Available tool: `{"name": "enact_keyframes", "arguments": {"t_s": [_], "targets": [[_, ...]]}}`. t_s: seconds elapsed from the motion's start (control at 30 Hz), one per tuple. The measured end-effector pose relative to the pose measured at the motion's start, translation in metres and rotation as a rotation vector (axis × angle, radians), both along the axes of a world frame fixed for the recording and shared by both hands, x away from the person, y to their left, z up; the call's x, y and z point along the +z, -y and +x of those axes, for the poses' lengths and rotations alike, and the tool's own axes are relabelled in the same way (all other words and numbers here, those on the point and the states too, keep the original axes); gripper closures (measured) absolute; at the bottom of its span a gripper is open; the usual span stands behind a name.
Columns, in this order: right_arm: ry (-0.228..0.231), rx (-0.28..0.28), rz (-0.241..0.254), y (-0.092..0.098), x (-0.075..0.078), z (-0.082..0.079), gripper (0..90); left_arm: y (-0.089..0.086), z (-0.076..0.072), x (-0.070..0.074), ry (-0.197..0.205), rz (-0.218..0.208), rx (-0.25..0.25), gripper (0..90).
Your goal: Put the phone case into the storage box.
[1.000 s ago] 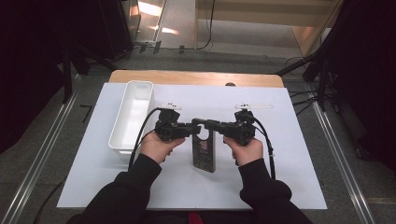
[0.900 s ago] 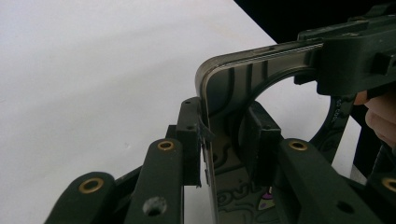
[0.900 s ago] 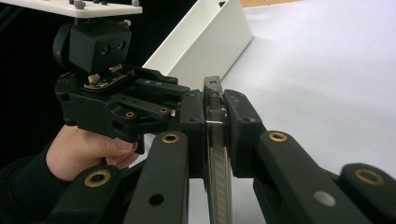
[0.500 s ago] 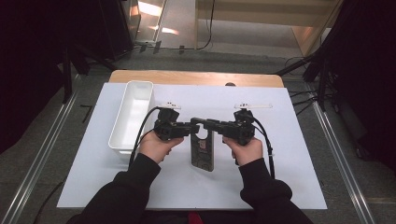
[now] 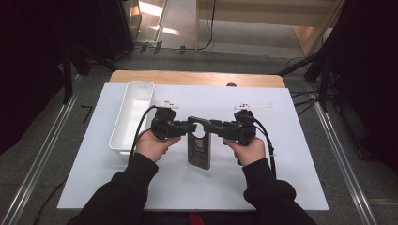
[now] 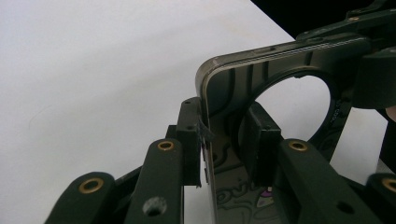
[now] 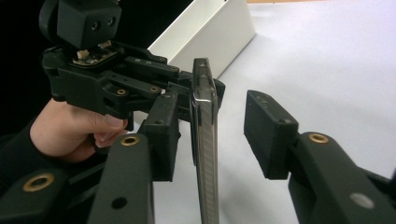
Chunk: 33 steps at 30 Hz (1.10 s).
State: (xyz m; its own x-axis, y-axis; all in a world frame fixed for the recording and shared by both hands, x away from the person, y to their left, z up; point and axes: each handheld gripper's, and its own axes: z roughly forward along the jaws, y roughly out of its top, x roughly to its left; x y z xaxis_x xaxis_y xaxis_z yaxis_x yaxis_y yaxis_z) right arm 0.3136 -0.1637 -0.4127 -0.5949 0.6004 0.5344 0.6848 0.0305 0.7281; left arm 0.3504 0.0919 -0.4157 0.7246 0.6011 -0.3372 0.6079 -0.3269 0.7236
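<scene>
**Phone case held between two hand-held grippers, mid-table**

Item: dark phone case [image 5: 199,146] with a round camera cut-out, held above the white sheet of the table [image 5: 281,178], at the middle, its top edge between the two tools.

Left hand-held gripper [image 5: 184,127]: clamped on the case's top corner. The left gripper view shows what the high view cannot: one pad [image 6: 189,140] on the outer face, the other pad inside the shell beside the round opening, both pressing on the rim of the case [image 6: 233,84].

Right hand-held gripper [image 5: 212,126]: jaws apart, having just been opening. The right gripper view shows the case [image 7: 205,149] edge-on between them, the one pad [image 7: 161,135] close beside it, the other pad standing clear with table visible in the gap. That view also shows the left tool [image 7: 116,88] and the hand behind it.

Surroundings: white oblong tray [image 5: 123,123] left of the left hand, near its cable; wooden table edge [image 5: 197,78] beyond the sheet. The high view alone gives the case's full length; both hands cover its upper flanks.
</scene>
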Motion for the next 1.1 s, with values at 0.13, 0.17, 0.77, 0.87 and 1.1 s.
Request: {"name": "enact_keyframes", "arguments": {"t_s": [0.13,0.17,0.77,0.87,1.1], "targets": [[0.008,0.015,-0.004,0.000,0.000,0.000,48.1,-0.003,0.001,0.001,0.004,0.003,0.003,71.1],[0.010,0.018,-0.007,0.000,0.000,0.000,46.6,-0.003,0.001,0.002,0.004,0.005,0.004,71.2],[0.073,0.093,-0.080,0.002,-0.003,-0.003,35.1,-0.008,0.002,0.007,0.031,0.038,0.010,71.1],[0.084,0.103,-0.086,0.004,-0.003,-0.004,32.8,-0.009,0.001,0.007,0.032,0.038,0.012,71.1],[0.113,0.133,-0.103,0.005,-0.004,-0.007,29.1,-0.010,0.000,0.011,0.049,0.056,0.011,71.1]]}}
